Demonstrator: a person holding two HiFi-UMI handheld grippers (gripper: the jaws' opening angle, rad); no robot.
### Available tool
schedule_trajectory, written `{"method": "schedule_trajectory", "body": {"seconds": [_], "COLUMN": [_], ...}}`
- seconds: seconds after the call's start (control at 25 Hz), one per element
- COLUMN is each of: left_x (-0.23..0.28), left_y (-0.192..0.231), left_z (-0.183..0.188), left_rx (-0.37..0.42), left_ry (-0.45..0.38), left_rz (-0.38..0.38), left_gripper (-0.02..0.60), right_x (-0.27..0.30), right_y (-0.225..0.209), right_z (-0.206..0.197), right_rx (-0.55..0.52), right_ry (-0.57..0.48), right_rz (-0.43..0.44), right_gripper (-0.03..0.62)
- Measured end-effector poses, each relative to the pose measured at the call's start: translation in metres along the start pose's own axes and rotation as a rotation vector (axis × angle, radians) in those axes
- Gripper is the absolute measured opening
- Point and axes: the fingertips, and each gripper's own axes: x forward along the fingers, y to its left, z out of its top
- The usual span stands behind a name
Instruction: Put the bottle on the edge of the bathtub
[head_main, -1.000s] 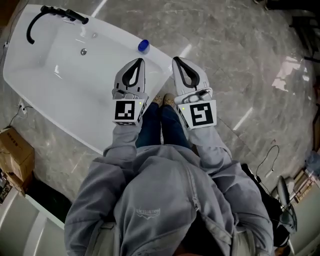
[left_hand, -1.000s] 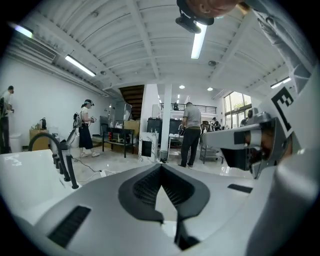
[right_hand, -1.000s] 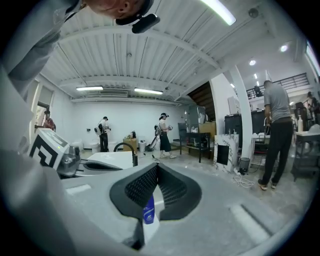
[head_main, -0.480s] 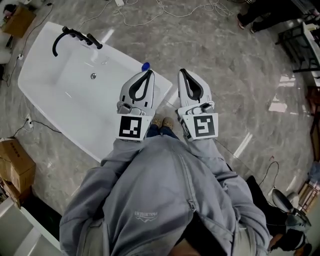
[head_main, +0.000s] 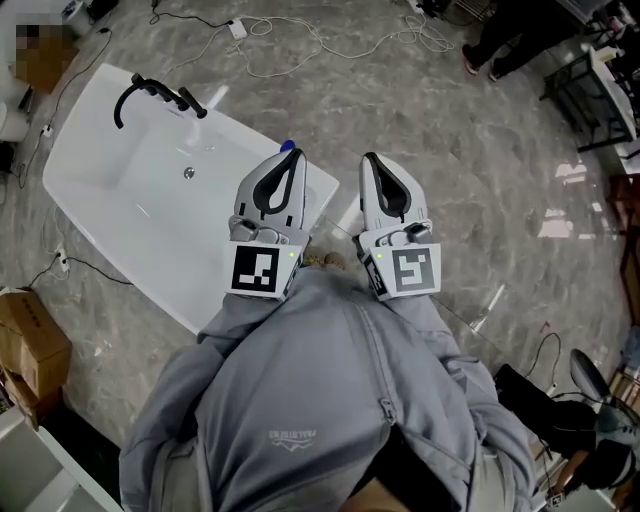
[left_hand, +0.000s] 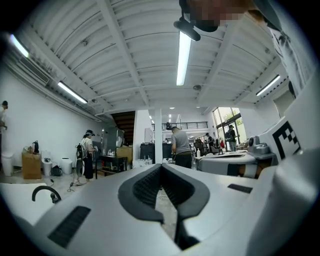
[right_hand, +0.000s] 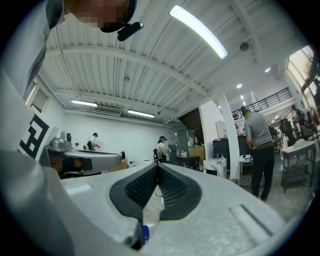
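Note:
A white bathtub with a black faucet lies on the marble floor at the left of the head view. The bottle's blue cap shows on the tub's near right edge, mostly hidden behind my left gripper's tip. My left gripper is held above that edge, shut, with nothing between its pads. My right gripper hovers beside it over the floor, also shut and empty. In the right gripper view a bit of the blue bottle peeks through below the jaws.
A cardboard box sits at the left. Loose cables trail on the floor beyond the tub. A person's legs stand at the top right, by a black frame. Dark gear lies at the lower right. Several people stand in the hall.
The head view has tipped up and shows more floor beyond the tub. Both grippers stay shut side by side. The left gripper's tip now covers most of the blue cap.

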Motion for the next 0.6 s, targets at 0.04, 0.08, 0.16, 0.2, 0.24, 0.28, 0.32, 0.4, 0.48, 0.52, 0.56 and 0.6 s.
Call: {"method": "schedule_trajectory", "body": {"seconds": [0.04, 0.08, 0.16, 0.2, 0.24, 0.28, 0.32, 0.4, 0.48, 0.52, 0.56, 0.6], "left_x": [-0.001, -0.002, -0.003, -0.004, -0.003, -0.003, -0.002, -0.001, -0.001, -0.001, -0.002, -0.002], "left_y": [-0.001, -0.002, -0.005, -0.008, -0.009, -0.011, -0.012, -0.014, -0.014, -0.013, -0.012, -0.012], "left_z": [0.001, 0.001, 0.003, 0.004, 0.004, 0.005, 0.005, 0.005, 0.004, 0.004, 0.004, 0.004], "left_rx": [0.001, 0.001, 0.002, 0.005, 0.008, 0.011, 0.013, 0.015, 0.015, 0.015, 0.015, 0.014], "left_ry": [-0.003, -0.002, 0.003, 0.004, 0.005, 0.003, 0.001, 0.0, 0.003, 0.005, 0.007, 0.009], "left_rz": [-0.001, -0.002, -0.008, -0.012, -0.015, -0.017, -0.018, -0.019, -0.02, -0.02, -0.02, -0.021], "left_gripper": [0.006, 0.006, 0.006, 0.006, 0.006, 0.006, 0.006, 0.006, 0.006, 0.006, 0.006, 0.006], "right_x": [-0.001, -0.001, -0.003, -0.004, -0.004, -0.005, -0.006, -0.007, -0.006, -0.005, -0.004, -0.004], "right_y": [0.0, 0.0, 0.0, 0.001, 0.001, 0.0, 0.0, -0.001, -0.002, -0.001, 0.001, 0.003], "right_z": [0.003, 0.005, 0.008, 0.01, 0.011, 0.011, 0.012, 0.011, 0.01, 0.01, 0.01, 0.011], "right_rx": [-0.007, -0.018, -0.04, -0.048, -0.052, -0.05, -0.047, -0.045, -0.049, -0.049, -0.049, -0.048], "right_ry": [-0.003, -0.003, -0.003, -0.005, -0.007, -0.01, -0.011, -0.01, -0.009, -0.009, -0.009, -0.008], "right_rz": [-0.002, -0.002, -0.001, -0.001, 0.0, 0.0, 0.001, 0.003, 0.007, 0.01, 0.013, 0.016], "right_gripper": [0.003, 0.003, 0.003, 0.003, 0.003, 0.003, 0.003, 0.003, 0.003, 0.003, 0.003, 0.003]}}
